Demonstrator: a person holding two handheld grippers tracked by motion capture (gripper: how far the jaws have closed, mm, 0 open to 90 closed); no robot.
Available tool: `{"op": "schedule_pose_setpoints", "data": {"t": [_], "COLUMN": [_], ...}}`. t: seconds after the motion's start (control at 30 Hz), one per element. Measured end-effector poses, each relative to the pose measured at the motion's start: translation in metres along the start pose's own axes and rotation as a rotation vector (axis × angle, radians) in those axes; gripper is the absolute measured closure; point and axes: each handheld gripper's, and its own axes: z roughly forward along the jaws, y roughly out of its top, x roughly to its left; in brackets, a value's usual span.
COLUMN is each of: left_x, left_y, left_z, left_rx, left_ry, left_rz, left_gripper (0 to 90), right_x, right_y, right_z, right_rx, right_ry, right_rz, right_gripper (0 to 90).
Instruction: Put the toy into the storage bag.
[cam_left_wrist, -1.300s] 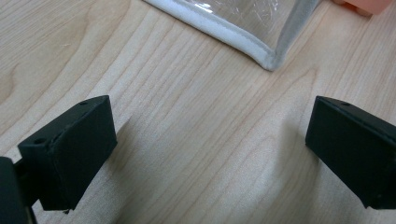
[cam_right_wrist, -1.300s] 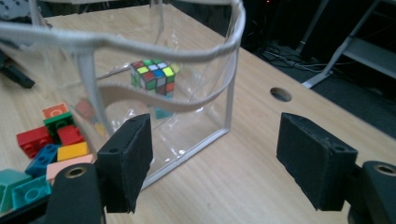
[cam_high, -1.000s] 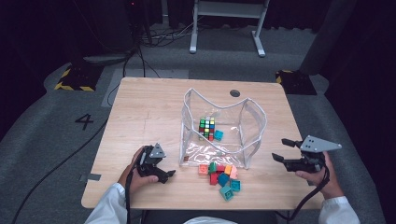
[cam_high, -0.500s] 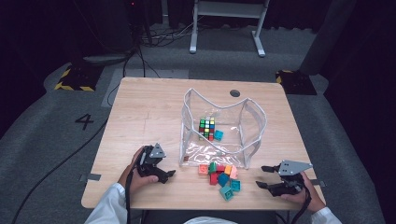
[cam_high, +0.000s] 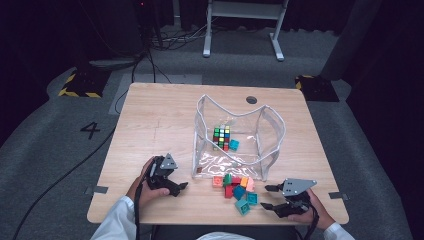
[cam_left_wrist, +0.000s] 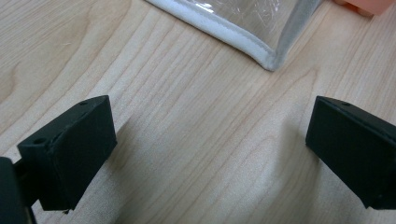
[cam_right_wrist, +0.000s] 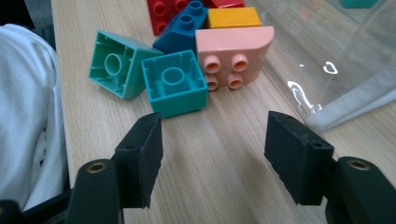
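Right gripper brought in low beside the bricks; left gripper left where it was.

Compared with a second earlier, the right gripper had been lowered from the table's right edge to the near edge, its jaws spread wide and nothing held, pointed at the pile just beside it. In the right gripper view, a teal brick lay hollow side up just ahead of the jaws, beside a green one and a pink studded one; all were of smooth plastic. The left gripper, unmoved, was held with jaws apart over pale woodgrain near the corner of the clear bag, whose white piping was seen in its own view. A puzzle cube lay inside the bag.
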Motion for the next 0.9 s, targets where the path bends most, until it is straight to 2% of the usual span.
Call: {"op": "schedule_pose_setpoints", "data": {"t": [0.13,0.4,0.5,0.73,0.9], "left_x": [0.000,0.000,0.000,0.000,0.000], "left_y": [0.000,0.000,0.000,0.000,0.000], "left_z": [0.000,0.000,0.000,0.000,0.000], "left_rx": [0.000,0.000,0.000,0.000,-0.001], "left_ry": [0.000,0.000,0.001,0.000,0.000], "left_rz": [0.000,0.000,-0.001,-0.001,-0.001], "left_gripper": [1.7,1.7,1.7,1.7,1.7], "right_x": [0.003,0.010,0.014,0.018,0.022], "right_y": [0.004,0.011,0.013,0.016,0.017], "right_z": [0.005,0.017,0.016,0.015,0.023], "right_rx": [-0.008,0.016,0.011,-0.015,0.017], "right_ry": [0.016,0.050,0.053,0.045,0.045], "right_rz": [-0.018,-0.037,-0.071,-0.058,-0.051], "right_gripper": [39.0,42.2,41.6,41.8,42.4]}}
